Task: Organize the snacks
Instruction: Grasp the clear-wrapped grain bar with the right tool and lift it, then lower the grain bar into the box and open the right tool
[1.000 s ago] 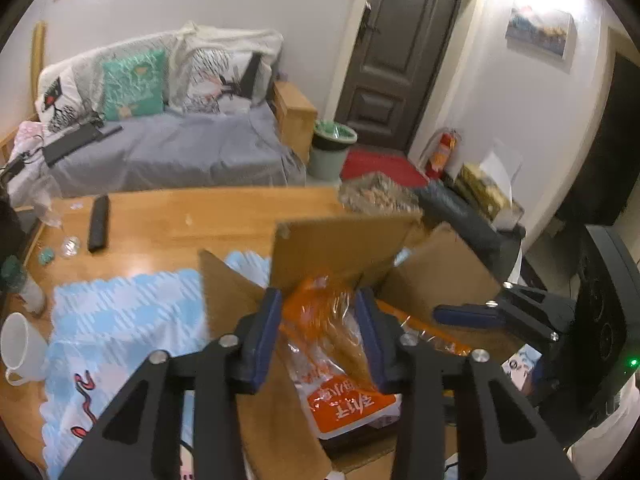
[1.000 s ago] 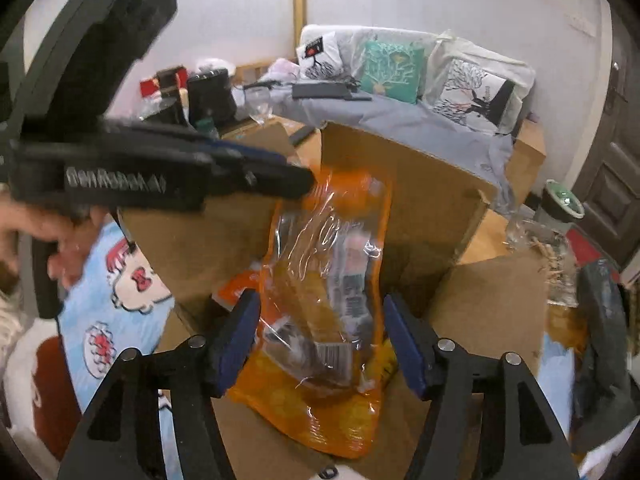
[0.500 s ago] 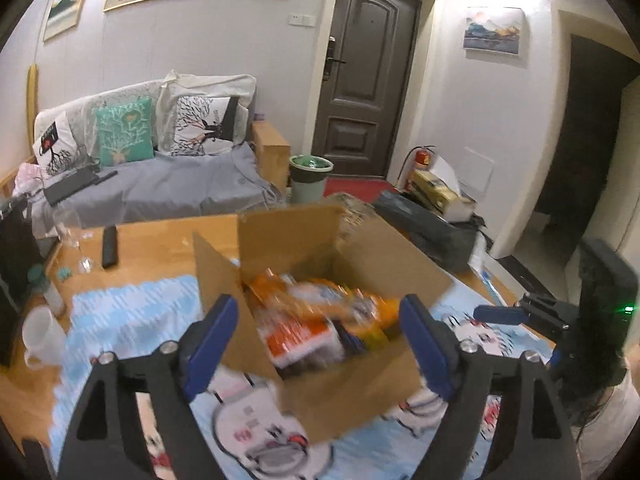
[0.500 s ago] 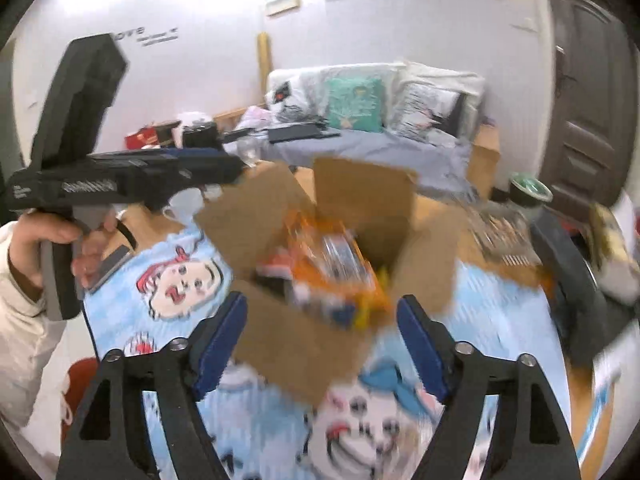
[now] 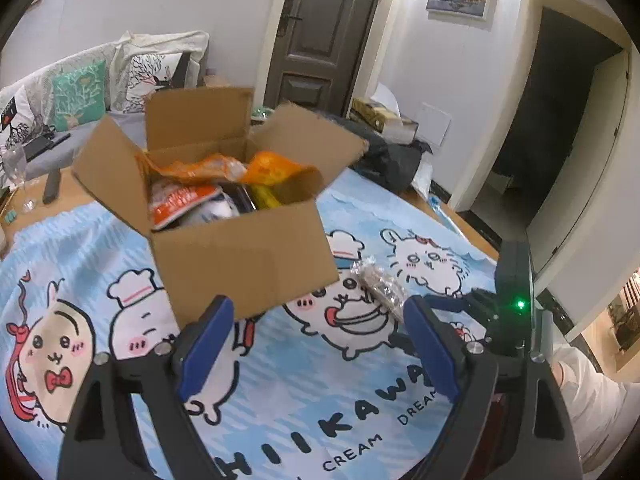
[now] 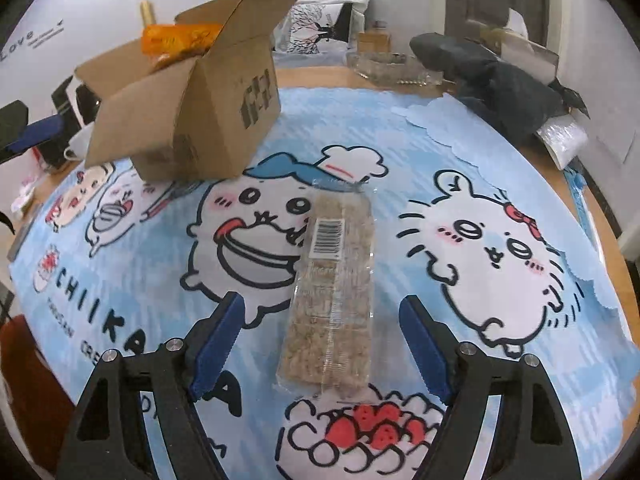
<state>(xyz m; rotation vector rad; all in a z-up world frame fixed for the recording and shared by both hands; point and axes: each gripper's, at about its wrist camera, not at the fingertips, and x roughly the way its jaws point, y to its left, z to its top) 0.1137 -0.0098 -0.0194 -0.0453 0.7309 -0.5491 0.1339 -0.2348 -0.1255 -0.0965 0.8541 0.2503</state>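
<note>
Right wrist view showed the blue cartoon tablecloth spread flat as the sorting surface. Ahead and left of the right gripper sat the cardboard box, flaps up so its orange snack bags could drop in. One clear-wrapped bar pack lay lengthwise between the spread, empty jaws, probably lined up for pickup. The left gripper likewise gaped empty, facing the box.

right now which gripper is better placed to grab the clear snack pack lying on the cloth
Right. The right gripper is open with the clear snack pack lying lengthwise between its fingers. The left gripper, also open, faces the cardboard box, with the pack off to its right.
</note>
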